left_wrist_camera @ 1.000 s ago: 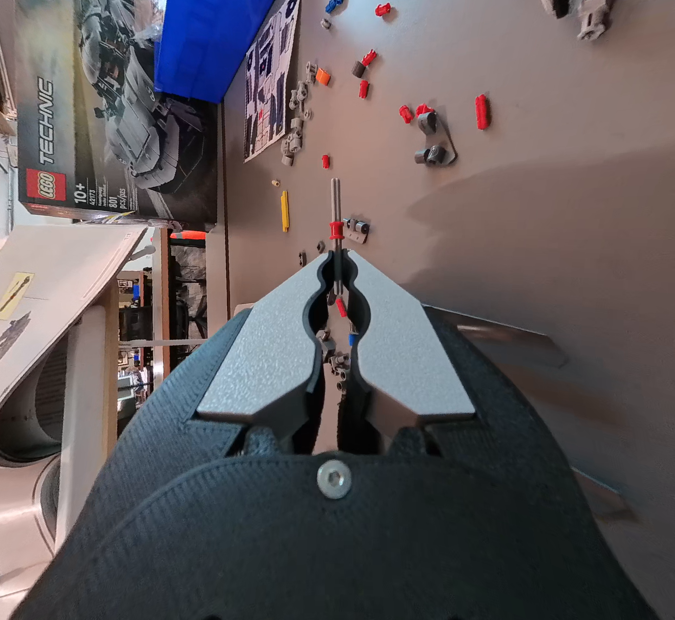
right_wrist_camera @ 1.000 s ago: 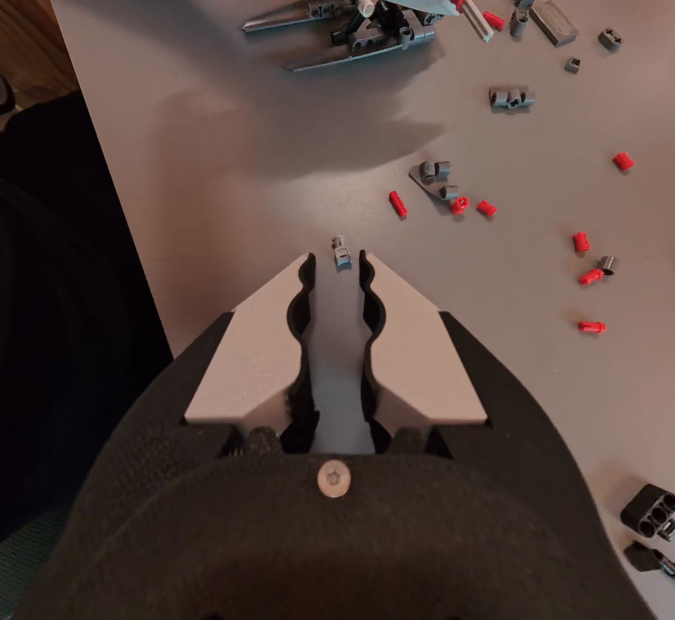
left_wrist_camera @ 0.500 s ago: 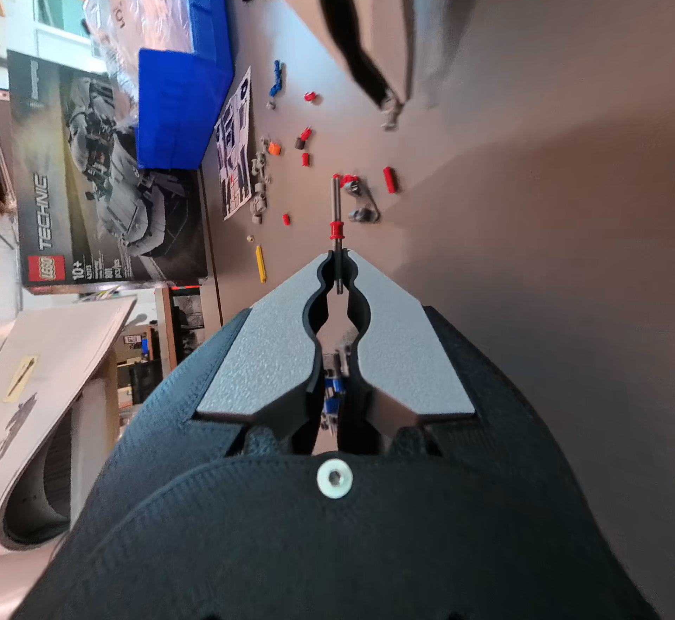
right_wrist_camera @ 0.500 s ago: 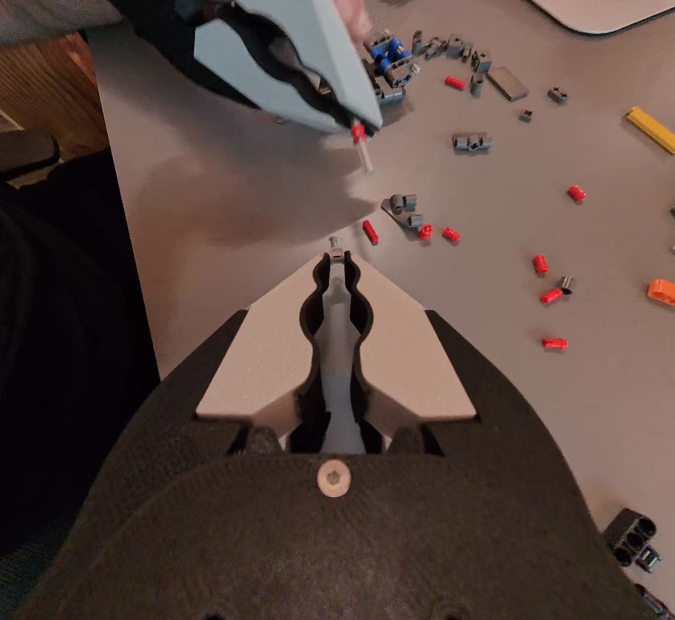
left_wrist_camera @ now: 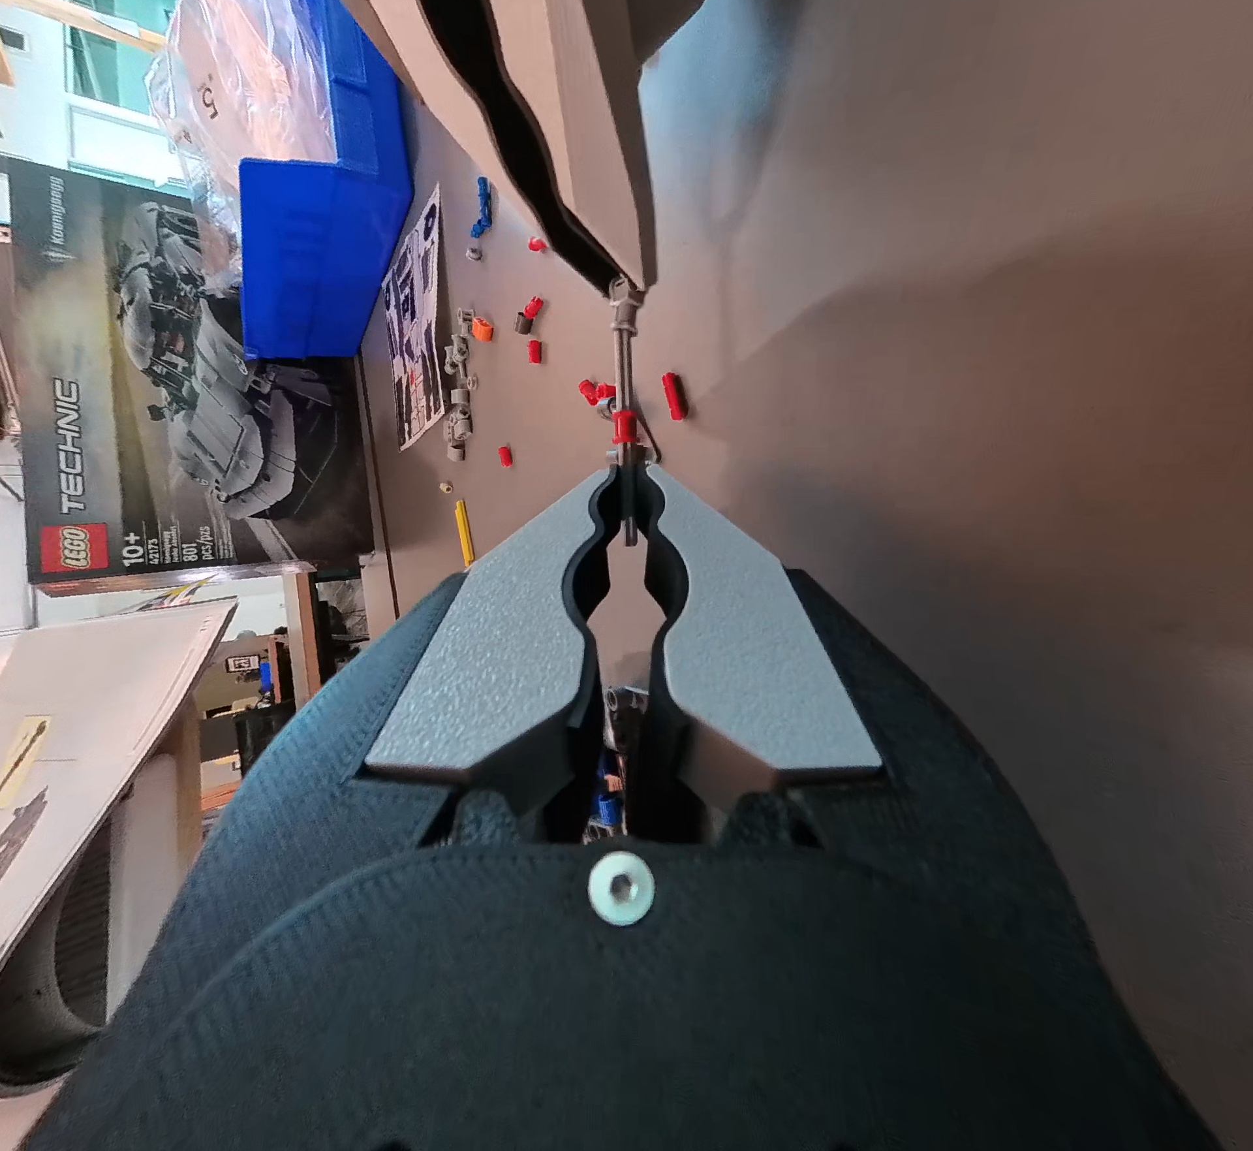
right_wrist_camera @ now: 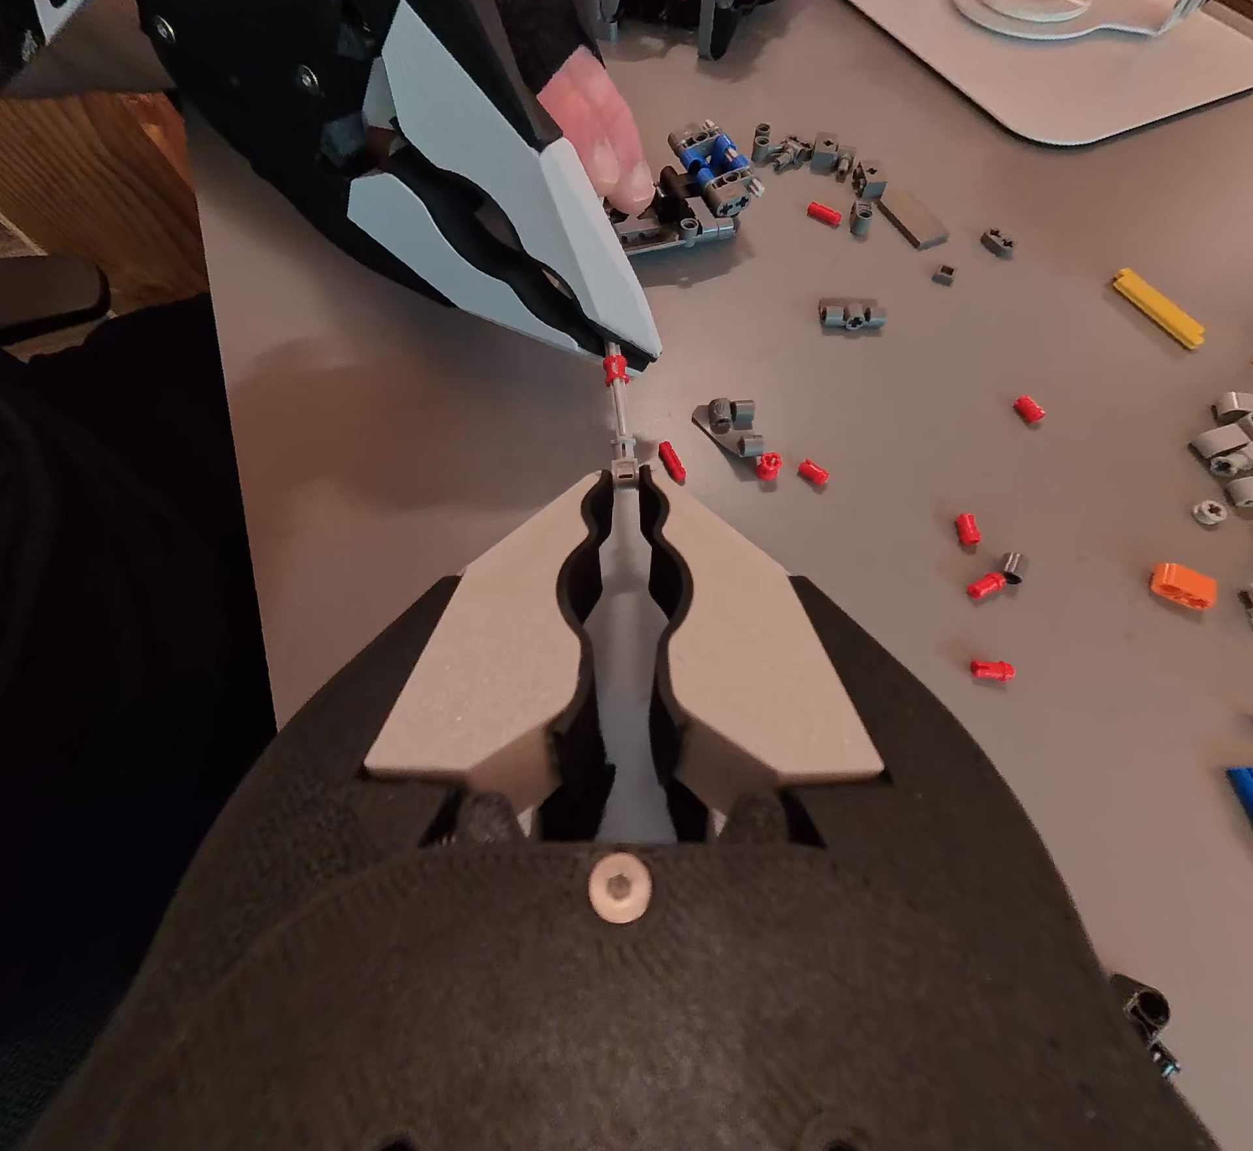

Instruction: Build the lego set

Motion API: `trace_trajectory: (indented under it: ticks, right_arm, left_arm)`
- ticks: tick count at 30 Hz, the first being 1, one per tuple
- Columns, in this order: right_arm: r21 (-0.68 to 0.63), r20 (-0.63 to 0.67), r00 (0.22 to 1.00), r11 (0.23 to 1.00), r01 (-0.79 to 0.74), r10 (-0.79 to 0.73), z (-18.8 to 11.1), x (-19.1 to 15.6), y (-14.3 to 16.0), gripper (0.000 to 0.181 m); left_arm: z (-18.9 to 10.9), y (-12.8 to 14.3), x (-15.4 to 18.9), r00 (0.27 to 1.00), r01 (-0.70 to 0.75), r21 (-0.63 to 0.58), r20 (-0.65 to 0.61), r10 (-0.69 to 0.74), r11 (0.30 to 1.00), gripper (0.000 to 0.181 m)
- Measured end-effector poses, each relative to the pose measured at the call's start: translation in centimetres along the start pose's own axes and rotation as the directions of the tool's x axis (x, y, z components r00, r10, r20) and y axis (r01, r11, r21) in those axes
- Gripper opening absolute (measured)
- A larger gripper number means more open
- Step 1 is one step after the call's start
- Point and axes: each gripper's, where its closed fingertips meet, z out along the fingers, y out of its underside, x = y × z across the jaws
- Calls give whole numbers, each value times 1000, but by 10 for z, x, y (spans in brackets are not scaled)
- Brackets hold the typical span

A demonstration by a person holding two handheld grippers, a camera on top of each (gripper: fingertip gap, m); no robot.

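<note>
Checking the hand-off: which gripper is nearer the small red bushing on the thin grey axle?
Left. The left gripper clamps the thin grey axle right beside the small red bushing; the right gripper grips a grey connector at the axle's far end.

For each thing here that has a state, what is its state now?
Left gripper: shut on the axle.
Right gripper: shut on the connector.
Axle: held off the table, tip meeting the connector.
Red bush: on the axle.
Connector: held, at the axle's tip.
Yellow beam: lying loose on the table.
</note>
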Motion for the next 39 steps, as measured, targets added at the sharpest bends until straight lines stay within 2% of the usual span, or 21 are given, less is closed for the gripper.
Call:
trace_trajectory:
  ticks: [19, 34, 39]
  right_arm:
    - [-50, -26, 997, 996, 70, -71, 7, 0, 0, 4]
    - [-27, -45, 996, 996, 81, -82, 7, 1, -3, 3]
    - [-41, -31, 994, 994, 100, -102, 8, 0, 0, 4]
  left_arm:
    - [0, 0, 2, 1000, -29, -20, 7, 30, 999, 0]
    - [0, -2, 1, 1000, -22, -22, 16, 22, 1000, 0]
    - [4, 1, 8, 999, 7, -29, -39, -8, 1000, 0]
